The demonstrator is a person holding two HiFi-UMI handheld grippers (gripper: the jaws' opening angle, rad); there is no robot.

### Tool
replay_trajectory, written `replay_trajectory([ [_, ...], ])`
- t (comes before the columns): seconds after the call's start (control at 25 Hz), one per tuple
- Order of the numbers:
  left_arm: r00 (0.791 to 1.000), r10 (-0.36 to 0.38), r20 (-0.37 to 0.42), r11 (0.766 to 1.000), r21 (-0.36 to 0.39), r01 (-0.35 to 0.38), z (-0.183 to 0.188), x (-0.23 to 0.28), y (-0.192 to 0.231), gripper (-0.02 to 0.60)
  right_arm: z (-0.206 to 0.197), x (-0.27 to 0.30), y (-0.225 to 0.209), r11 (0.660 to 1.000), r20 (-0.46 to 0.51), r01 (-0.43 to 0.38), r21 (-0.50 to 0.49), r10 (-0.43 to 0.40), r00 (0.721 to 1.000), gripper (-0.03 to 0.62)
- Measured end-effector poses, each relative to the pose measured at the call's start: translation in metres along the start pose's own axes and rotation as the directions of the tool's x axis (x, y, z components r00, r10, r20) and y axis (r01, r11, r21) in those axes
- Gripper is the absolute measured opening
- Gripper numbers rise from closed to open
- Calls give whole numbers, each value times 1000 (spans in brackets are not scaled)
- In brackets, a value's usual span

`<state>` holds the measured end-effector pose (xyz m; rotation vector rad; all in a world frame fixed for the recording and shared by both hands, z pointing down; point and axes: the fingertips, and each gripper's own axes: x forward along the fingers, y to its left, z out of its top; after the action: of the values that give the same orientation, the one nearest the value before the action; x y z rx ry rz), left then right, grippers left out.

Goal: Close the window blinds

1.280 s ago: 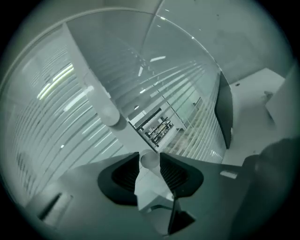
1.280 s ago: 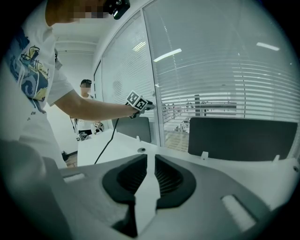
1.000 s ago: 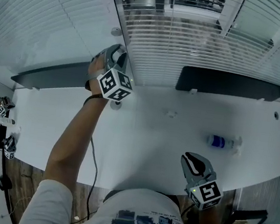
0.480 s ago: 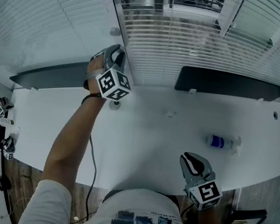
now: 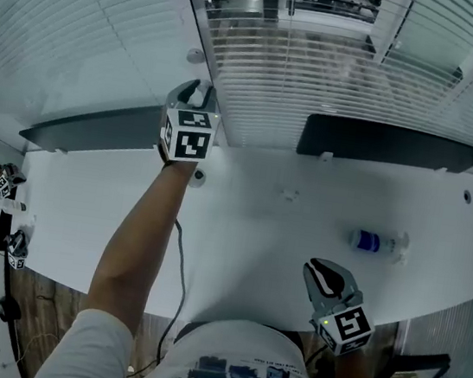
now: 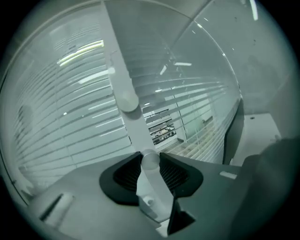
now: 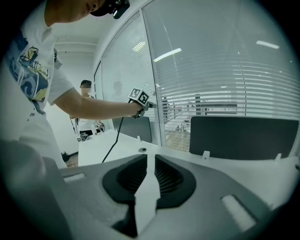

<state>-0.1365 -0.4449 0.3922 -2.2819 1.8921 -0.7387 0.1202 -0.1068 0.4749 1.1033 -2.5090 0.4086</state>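
White slatted blinds (image 5: 322,74) hang behind the glass, their slats still letting the room beyond show. My left gripper (image 5: 196,91) is raised at the white window post (image 6: 123,70), and its pads press on a small round white knob (image 6: 150,160) on that post. A second round knob (image 6: 126,101) sits higher on the same post. My right gripper (image 5: 322,274) hangs low over the near edge of the white table (image 5: 257,230); its jaws stand a narrow slit apart with nothing between them (image 7: 151,161).
A small bottle with a blue label (image 5: 375,241) lies on the table at the right. Two dark panels (image 5: 391,144) (image 5: 96,129) stand along the table's back edge. A round grommet (image 5: 195,175) is below my left hand. Another person (image 7: 86,108) stands at far left.
My left gripper has turned at the wrist on the post, so its marker cube now faces squarely up. The right gripper has not moved.
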Motion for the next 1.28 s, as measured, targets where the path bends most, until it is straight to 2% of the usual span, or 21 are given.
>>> replay_trajectory([
  [0.12, 1000, -7, 12, 987, -160, 9, 0, 0, 5, 129, 1, 0, 1, 1000, -1, -3, 0, 3, 1000, 40],
  [0.24, 1000, -20, 24, 953, -302, 26, -1, -1, 6, 129, -2, -1, 0, 1000, -3, 1, 8, -1, 1000, 40],
  [0.28, 999, -27, 31, 936, -350, 36, -1, -2, 6, 127, -1, -2, -1, 1000, -2, 4, 8, -4, 1000, 40],
  [0.36, 998, -42, 48, 887, -459, 60, -2, -2, 8, 129, 0, -2, -3, 1000, 0, 7, 7, -7, 1000, 40],
  [0.4, 997, -48, 55, 862, -502, 69, -3, -3, 9, 127, 1, -2, -3, 1000, 1, 6, 8, -6, 1000, 40],
  [0.44, 997, -50, 59, 848, -526, 74, -3, -3, 10, 127, 1, -2, -3, 1000, 2, 5, 9, -5, 1000, 40],
  [0.48, 997, -51, 60, 844, -531, 75, -4, -3, 10, 127, 2, -2, -2, 1000, 5, 3, 9, -3, 1000, 40],
  [0.88, 992, -53, 118, 876, -470, 103, -3, -6, 9, 141, -2, -3, -5, 1000, 4, 8, 0, -8, 1000, 40],
  [0.96, 992, -50, 113, 904, -417, 93, -6, -8, 7, 158, -2, -3, -5, 1000, 4, 8, 2, -9, 1000, 40],
  [1.0, 994, -47, 103, 930, -358, 81, -8, -9, 5, 161, -1, -3, -5, 1000, 5, 7, 2, -7, 1000, 40],
  [1.08, 997, -29, 71, 987, -156, 40, -10, -11, 2, 163, 0, -3, -4, 1000, 6, 3, -1, -3, 1000, 40],
  [1.12, 998, -19, 53, 999, -34, 21, -10, -12, -1, 163, 0, -3, -3, 1000, 7, 1, -2, -1, 1000, 40],
  [1.16, 999, -12, 40, 997, 80, 9, -10, -13, -4, 163, 1, -3, -3, 1000, 9, 0, -5, 0, 1000, 40],
  [1.2, 999, -6, 32, 983, 182, 0, -10, -13, -6, 163, 1, -4, -3, 1000, 11, -1, -8, 1, 1000, 40],
  [1.28, 1000, 6, 29, 934, 357, -16, -7, -13, -10, 163, 0, -4, -3, 1000, 7, -1, -9, 1, 1000, 40],
])
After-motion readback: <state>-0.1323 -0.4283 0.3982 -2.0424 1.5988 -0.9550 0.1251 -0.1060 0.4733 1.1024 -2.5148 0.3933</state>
